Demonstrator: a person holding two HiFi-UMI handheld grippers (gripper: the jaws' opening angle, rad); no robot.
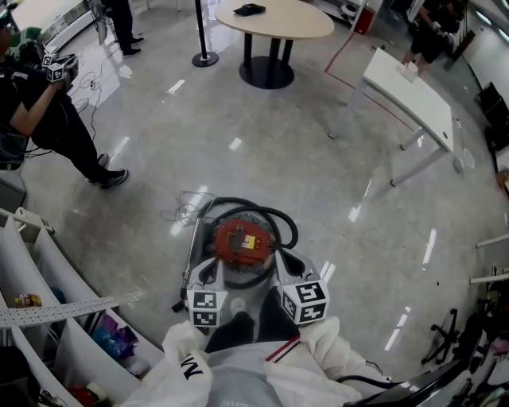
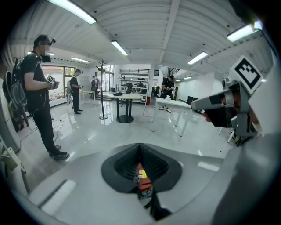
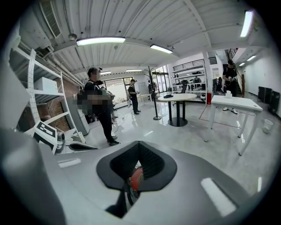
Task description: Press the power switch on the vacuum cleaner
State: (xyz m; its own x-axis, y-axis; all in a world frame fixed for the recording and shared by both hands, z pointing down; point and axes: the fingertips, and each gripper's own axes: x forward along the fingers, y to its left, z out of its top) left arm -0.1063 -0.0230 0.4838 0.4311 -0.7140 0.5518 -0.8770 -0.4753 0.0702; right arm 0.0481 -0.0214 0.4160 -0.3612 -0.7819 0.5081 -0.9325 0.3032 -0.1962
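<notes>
The vacuum cleaner (image 1: 242, 242) stands on the floor straight below me, a round grey body with a red top and a black hose coiled around it. Both grippers hang just above it, close to my body. My left gripper (image 1: 205, 272) is over the vacuum's left side and my right gripper (image 1: 288, 267) over its right side. In the left gripper view the black pads (image 2: 131, 160) meet with nothing between them, and the red top (image 2: 142, 178) shows through the gap below. The right gripper view shows the same shut pads (image 3: 149, 162) over the red top (image 3: 136, 178). The power switch cannot be made out.
A person (image 1: 48, 111) holding a gripper device stands at the far left. White shelving (image 1: 56, 318) with bins runs along my lower left. Loose cable (image 1: 184, 208) lies by the vacuum. A round table (image 1: 274, 24), a stanchion post (image 1: 203, 48) and a white folding table (image 1: 409, 91) stand farther off.
</notes>
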